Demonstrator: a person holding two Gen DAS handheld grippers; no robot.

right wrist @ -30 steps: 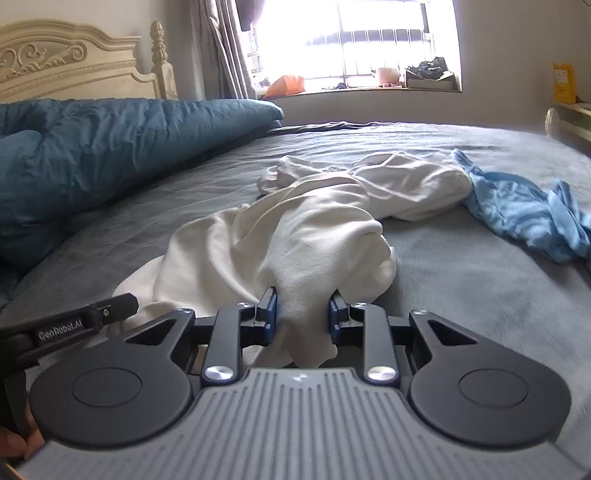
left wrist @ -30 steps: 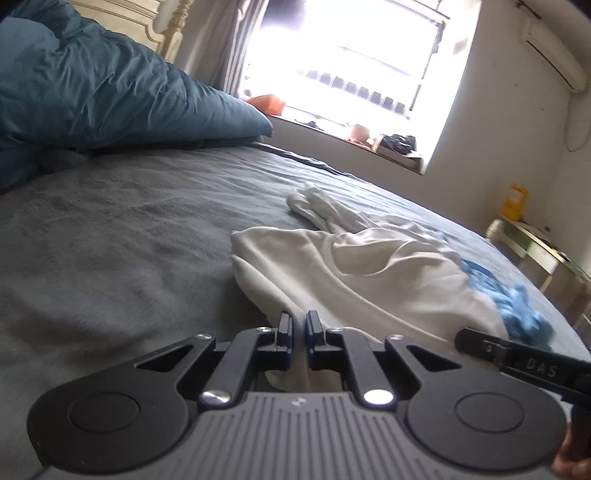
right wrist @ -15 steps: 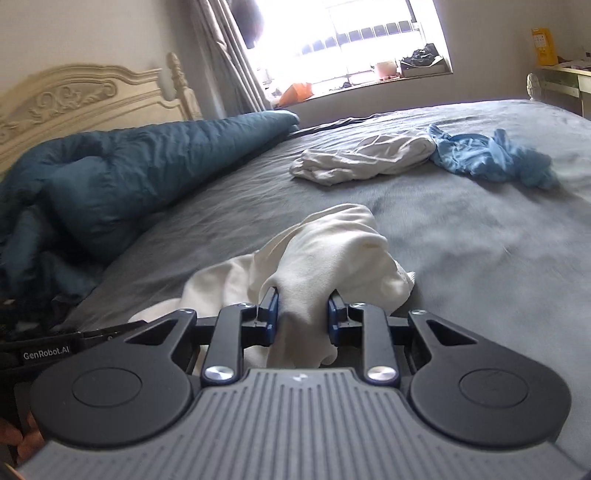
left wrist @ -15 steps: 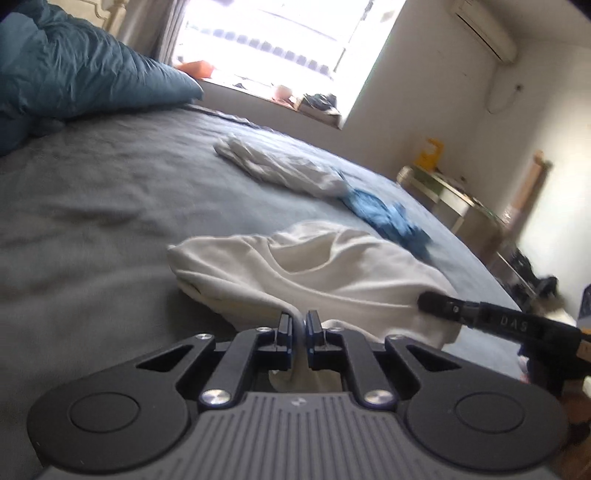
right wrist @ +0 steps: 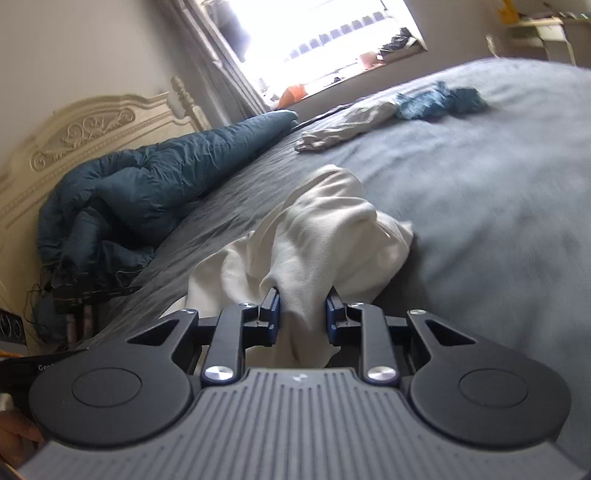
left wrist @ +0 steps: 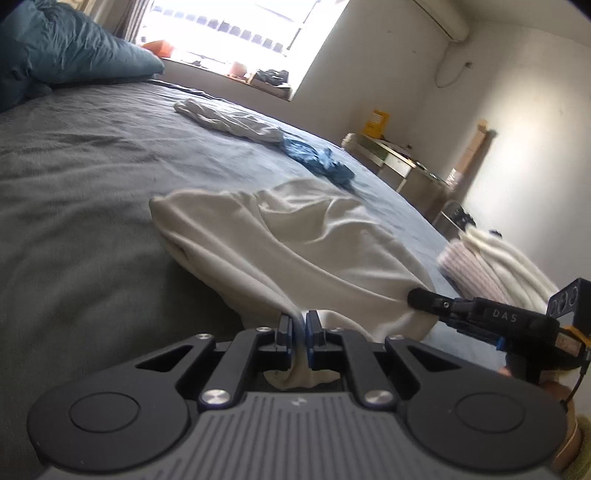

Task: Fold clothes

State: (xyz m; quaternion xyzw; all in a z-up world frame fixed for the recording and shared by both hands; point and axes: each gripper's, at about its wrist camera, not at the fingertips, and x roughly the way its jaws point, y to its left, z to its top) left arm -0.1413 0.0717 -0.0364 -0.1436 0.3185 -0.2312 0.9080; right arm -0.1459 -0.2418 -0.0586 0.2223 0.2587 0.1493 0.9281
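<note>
A cream garment [left wrist: 295,243] lies crumpled on the grey bed [left wrist: 81,192], stretched toward me. My left gripper [left wrist: 299,325] is shut on a thin edge of it. My right gripper [right wrist: 302,301] is shut on a thick bunch of the same cream garment [right wrist: 332,218]; its jaws stand a little apart around the cloth. In the left wrist view the right gripper [left wrist: 419,295] shows at the garment's right corner. Farther back lie a second whitish garment [left wrist: 229,120] and a blue garment [left wrist: 317,162].
A teal duvet [right wrist: 155,177] is heaped by the carved headboard [right wrist: 85,129]. A bright window [left wrist: 229,26] is behind the bed. A folded pile of knitwear [left wrist: 491,262] sits at the right, with a small table [left wrist: 391,155] beyond the bed's edge.
Both grippers have pulled the cream garment back across the bed, away from the whitish and blue garments, which now lie far off. Both views have swung and tilted.
</note>
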